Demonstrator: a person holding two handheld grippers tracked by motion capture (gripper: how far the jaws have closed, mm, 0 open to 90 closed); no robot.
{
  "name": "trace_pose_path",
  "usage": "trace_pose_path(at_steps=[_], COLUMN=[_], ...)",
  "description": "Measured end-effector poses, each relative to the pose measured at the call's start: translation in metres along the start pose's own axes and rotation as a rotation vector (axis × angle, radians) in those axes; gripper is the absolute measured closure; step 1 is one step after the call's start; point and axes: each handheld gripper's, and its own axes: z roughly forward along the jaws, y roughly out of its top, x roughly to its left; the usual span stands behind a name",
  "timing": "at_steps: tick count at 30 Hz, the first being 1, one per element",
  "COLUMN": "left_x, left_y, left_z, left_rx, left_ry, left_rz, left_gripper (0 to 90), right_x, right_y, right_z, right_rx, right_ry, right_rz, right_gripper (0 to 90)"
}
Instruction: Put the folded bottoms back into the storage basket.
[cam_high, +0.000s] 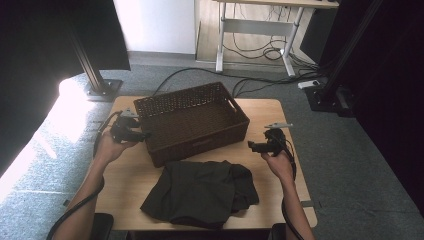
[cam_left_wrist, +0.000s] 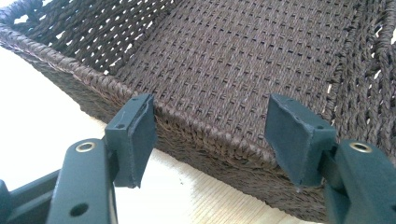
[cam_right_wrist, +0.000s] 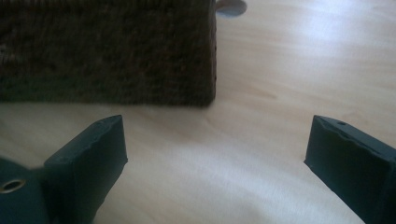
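Left gripper (cam_left_wrist: 210, 135): jaws apart, nothing pinched between them; it sits at the left short wall of the basket, whose rim runs across the gap between the pads in the left gripper view.
Right gripper (cam_right_wrist: 215, 154): jaws wide apart over bare tabletop, holding nothing; just off the basket's right near corner.
Basket (cam_high: 192, 145): dark brown woven, rectangular, handle cut-outs in its short walls; stands at the middle of the table toward the far edge, nothing inside it.
Cloth (cam_high: 200, 192): dark garment in a crumpled heap on the table's near side, its far edge just beside the basket's near wall; neither gripper touches it.
Table (cam_high: 260, 112): light wood.
Floor (cam_high: 350, 150): grey carpet with black cables.
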Motion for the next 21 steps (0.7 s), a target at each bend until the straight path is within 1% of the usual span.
trace_pose_path(at_steps=[4,9,14,18,21], left_x=[0.001,0.001,0.001,0.002,0.002], left_y=[0.001,0.001,0.001,0.001,0.0], left_z=[0.001,0.001,0.001,0.001,0.001], left_rx=[-0.001,0.001,0.002,0.0,-0.004], left_ry=[-0.009,-0.01,-0.01,-0.011,-0.013], left_rz=[0.01,0.011,0.009,0.007,0.003], left_gripper=[33.7,33.7,33.7,33.8,33.7], right_x=[0.0,0.0,0.004,0.008,0.008], right_y=[0.016,0.036,0.057,0.068,0.072], right_z=[0.004,0.009,0.017,0.027,0.036], right_rx=[0.0,-0.027,-0.048,-0.039,-0.023], right_ry=[-0.009,-0.008,-0.021,-0.057,-0.093], right_rz=[-0.008,0.011,0.021,0.003,-0.008], right_gripper=[4.8,4.8,4.7,4.7,4.7])
